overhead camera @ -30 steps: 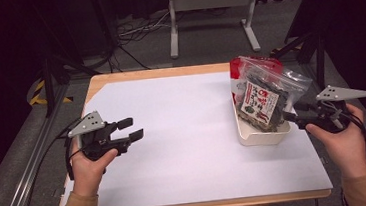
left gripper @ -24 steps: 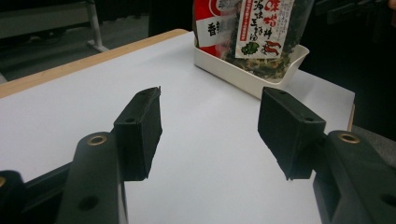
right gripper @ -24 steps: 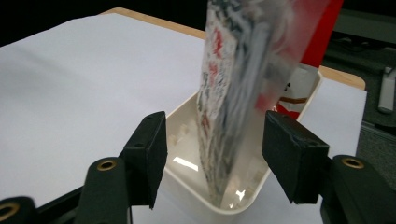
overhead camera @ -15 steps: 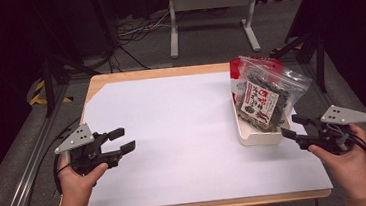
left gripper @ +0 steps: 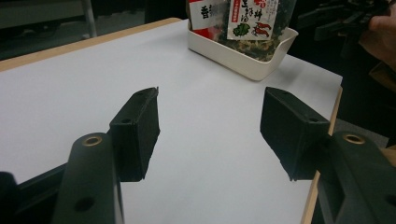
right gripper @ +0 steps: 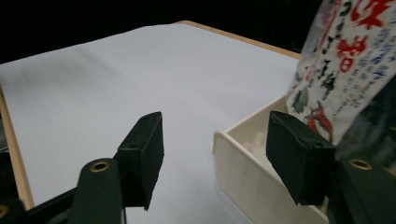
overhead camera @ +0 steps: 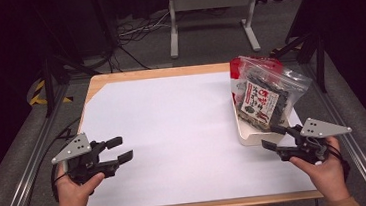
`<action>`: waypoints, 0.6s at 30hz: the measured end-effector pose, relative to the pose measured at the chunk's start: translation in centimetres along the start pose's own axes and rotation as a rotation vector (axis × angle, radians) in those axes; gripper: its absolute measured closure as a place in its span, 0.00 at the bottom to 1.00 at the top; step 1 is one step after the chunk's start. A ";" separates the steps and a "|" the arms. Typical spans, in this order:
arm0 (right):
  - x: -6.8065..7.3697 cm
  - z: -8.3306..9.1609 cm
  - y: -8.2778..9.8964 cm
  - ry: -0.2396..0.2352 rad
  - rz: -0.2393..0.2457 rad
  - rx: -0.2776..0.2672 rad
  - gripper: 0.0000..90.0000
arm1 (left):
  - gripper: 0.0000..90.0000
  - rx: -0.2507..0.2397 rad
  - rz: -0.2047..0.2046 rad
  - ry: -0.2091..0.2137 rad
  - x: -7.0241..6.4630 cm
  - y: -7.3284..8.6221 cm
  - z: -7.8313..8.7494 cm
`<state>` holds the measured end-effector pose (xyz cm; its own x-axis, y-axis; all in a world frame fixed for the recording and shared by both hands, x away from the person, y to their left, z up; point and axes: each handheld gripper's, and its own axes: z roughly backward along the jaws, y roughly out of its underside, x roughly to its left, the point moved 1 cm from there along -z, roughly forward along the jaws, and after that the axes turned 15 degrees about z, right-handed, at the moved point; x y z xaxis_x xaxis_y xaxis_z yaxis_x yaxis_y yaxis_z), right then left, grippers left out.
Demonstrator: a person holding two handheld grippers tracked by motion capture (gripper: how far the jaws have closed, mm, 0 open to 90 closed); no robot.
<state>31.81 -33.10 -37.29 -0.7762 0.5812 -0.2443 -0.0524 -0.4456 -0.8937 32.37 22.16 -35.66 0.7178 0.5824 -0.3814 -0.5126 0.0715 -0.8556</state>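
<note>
The snack bag (overhead camera: pixel 264 96) stands in a white tray (overhead camera: pixel 246 135) near the right edge of the tabletop (overhead camera: pixel 173 129), about halfway along that edge. The bag leans, with its top toward the far edge, and its long axis runs roughly from the near edge to the far edge, like the tray itself.

The right gripper (overhead camera: pixel 273 137) is just beside the near end of the tray, and the tray lies straight ahead of it, slightly to its right. Its jaws have just been opening, they stand wide apart, and nothing is between them. In the right gripper view the tray corner (right gripper: pixel 233 154) is right in front of the right-hand jaw, apart from it.

The left gripper (overhead camera: pixel 120 149) is near the near left corner of the tabletop, well apart from the tray. Its jaws have also been opening, and they are wide and empty.

I judge that the right hand (overhead camera: pixel 322 168) is much the nearer one, so a reach for the bag or tray would be a short move forward for it.
</note>
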 end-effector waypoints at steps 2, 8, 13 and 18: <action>0.3 -0.4 0.2 -0.015 0.009 -0.007 0.41 | 0.42 -0.003 -0.006 -0.004 0.0 0.2 -0.1; 1.2 -1.6 1.0 -0.048 0.023 -0.033 0.41 | 0.42 0.009 -0.019 0.000 0.1 0.7 -0.4; 2.1 -2.7 1.9 -0.071 0.044 -0.011 0.41 | 0.42 0.017 -0.018 0.008 0.4 1.0 -0.6; 2.4 -3.6 2.6 -0.079 0.044 0.005 0.40 | 0.42 0.021 -0.014 0.010 0.6 1.3 -0.8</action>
<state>32.03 -30.40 -41.51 -0.8250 0.5057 -0.2523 -0.0203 -0.4726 -0.8810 32.53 21.95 -37.29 0.7295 0.5730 -0.3735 -0.5127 0.0966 -0.8531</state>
